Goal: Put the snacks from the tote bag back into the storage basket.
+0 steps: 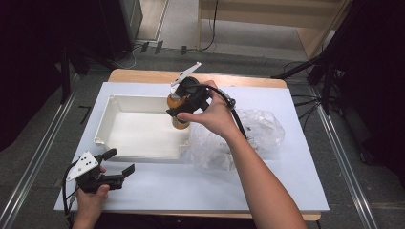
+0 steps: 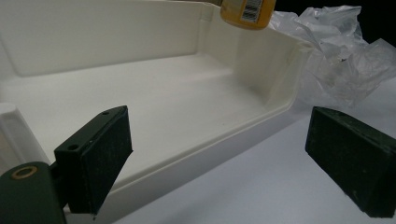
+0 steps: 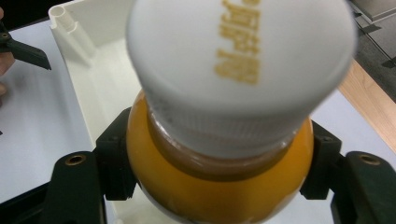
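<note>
A small bottle (image 1: pixel 177 110) of orange liquid with a white cap (image 3: pixel 240 70) hangs above the right end of the white bin (image 1: pixel 114 106). My right gripper (image 1: pixel 181 114) is shut on the bottle's body (image 3: pixel 219 186), one pad on each side. The bottle's lower end with a barcode label (image 2: pixel 245 11) shows at the top of the left gripper view. At the table's front left, my left gripper (image 1: pixel 122 162) rests open and holds nothing; its pads (image 2: pixel 100 154) face the bin's near wall (image 2: pixel 210 149).
A crumpled clear plastic bag (image 1: pixel 248 136) lies on the white table sheet (image 1: pixel 200 186) just right of the bin. Cables and stand legs cover the floor beyond the table's far edge.
</note>
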Tool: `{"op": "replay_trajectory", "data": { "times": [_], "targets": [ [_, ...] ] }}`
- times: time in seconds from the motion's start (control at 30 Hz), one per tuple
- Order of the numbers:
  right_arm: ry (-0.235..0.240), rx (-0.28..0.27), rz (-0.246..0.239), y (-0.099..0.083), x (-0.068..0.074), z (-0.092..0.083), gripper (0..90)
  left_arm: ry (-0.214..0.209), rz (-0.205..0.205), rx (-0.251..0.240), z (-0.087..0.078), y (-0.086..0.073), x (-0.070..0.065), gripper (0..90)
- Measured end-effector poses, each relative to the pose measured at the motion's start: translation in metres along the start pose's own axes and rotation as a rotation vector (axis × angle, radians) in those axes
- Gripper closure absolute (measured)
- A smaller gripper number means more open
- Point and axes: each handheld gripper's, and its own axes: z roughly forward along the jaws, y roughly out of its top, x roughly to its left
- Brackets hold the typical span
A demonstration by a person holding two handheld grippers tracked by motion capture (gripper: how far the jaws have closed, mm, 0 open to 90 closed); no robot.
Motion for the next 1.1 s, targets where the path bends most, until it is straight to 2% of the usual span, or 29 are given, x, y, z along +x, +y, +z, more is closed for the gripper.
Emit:
{"op": "replay_trajectory", "data": {
  "times": [1.1],
  "targets": [
    [0.015,0.021,0.000,-0.010,0.003,0.015,30.4,-0.002,0.001,-0.002,0.000,0.000,0.000,7.8]
  ]
}}
